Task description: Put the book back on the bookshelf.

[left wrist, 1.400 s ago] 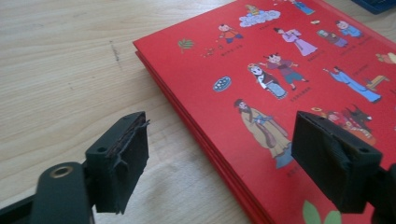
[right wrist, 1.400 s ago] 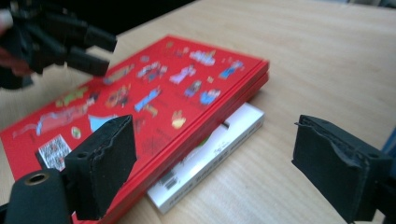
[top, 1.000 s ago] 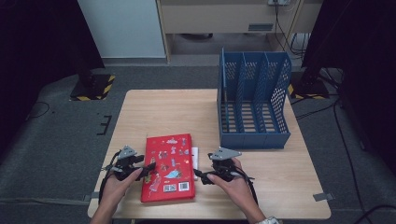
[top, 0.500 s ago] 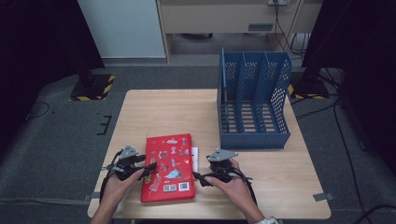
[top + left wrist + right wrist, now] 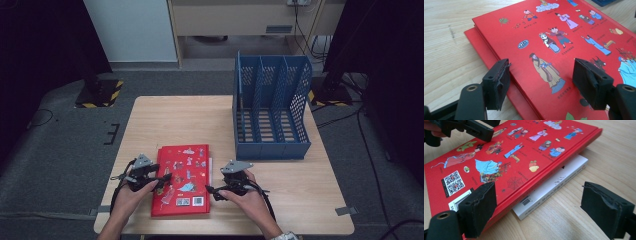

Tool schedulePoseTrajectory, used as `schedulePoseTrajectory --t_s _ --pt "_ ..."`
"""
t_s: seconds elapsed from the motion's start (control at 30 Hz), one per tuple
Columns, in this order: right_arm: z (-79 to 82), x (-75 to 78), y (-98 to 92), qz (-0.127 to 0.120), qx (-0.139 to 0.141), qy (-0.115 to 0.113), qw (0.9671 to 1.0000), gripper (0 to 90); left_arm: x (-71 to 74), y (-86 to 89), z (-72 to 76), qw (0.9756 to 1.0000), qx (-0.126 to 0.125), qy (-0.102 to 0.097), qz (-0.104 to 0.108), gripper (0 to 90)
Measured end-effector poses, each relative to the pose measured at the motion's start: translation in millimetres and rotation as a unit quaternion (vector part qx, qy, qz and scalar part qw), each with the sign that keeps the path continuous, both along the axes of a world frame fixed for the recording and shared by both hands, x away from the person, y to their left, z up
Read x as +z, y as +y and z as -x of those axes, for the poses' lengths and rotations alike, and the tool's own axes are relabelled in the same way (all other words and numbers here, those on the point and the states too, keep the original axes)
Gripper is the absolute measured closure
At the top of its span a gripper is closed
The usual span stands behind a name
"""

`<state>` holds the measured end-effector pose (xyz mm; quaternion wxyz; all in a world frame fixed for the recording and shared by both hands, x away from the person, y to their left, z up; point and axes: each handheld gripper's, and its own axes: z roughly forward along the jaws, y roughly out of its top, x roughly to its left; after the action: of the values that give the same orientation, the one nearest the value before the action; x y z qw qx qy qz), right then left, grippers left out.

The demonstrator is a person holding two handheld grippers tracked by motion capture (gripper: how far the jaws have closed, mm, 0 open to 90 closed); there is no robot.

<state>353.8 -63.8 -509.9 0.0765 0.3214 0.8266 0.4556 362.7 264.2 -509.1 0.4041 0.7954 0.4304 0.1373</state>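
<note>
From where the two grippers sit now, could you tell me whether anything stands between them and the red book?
Nothing visible does. The left gripper sits at the left edge of the red book with open jaws, and the right gripper faces its right edge, also open. A white book lies under it.

Both hands sit low in the frame; left gripper (image 5: pixel 162 181) just widening, right gripper (image 5: pixel 210 190) spread wide, nothing clamped.

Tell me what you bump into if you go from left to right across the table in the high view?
Left gripper → red book → right gripper → blue file rack.
</note>
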Motion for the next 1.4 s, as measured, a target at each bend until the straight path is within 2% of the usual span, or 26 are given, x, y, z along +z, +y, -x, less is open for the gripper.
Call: schedulePoseTrajectory --t_s 0.13,0.23,0.33,0.43,0.5,0.8,1.03,1.3,1.4 --pt "-0.8 -2.0 0.4 -0.011 -0.001 0.01 0.9999 12.5 -0.1 -4.5 -3.5 1.0 -0.01 0.0 0.0 28.2" --pt "-1.5 -3.4 -0.9 -0.029 -0.004 0.019 0.9994 13.0 0.2 -8.5 -5.2 0.9999 -0.015 0.0 -0.002 28.2" --pt "-1.5 -6.2 -2.3 -0.029 -0.003 0.022 0.9993 15.5 -1.1 -12.5 -7.1 0.9998 -0.018 0.003 0.007 28.1" --pt "-2.9 -8.2 -3.3 -0.041 -0.001 0.037 0.9985 16.4 -2.2 -15.3 -8.7 0.9996 -0.024 0.005 0.013 27.9" --pt "-3.7 -9.3 -2.6 -0.042 -0.002 0.044 0.9981 17.4 -3.0 -17.0 -9.1 0.9995 -0.025 0.005 0.018 27.3" --pt "-5.6 -14.7 1.4 -0.039 -0.003 0.061 0.9973 18.2 -2.9 -21.4 -7.3 0.9996 -0.026 0.0 0.007 22.7" --pt "-9.8 -17.4 6.1 -0.04 -0.002 0.068 0.9969 13.6 -5.1 -20.3 -4.3 0.9996 -0.022 0.005 0.018 20.5" --pt "-17.6 -24.2 11.2 -0.068 -0.004 0.098 0.9928 13.4 -4.7 -20.2 -4.0 0.9995 -0.025 0.006 0.016 20.4" --pt "-18.5 -25.3 11.2 -0.072 -0.001 0.099 0.9925 13.4 -4.5 -20.4 -4.2 0.9995 -0.026 0.007 0.016 20.2"
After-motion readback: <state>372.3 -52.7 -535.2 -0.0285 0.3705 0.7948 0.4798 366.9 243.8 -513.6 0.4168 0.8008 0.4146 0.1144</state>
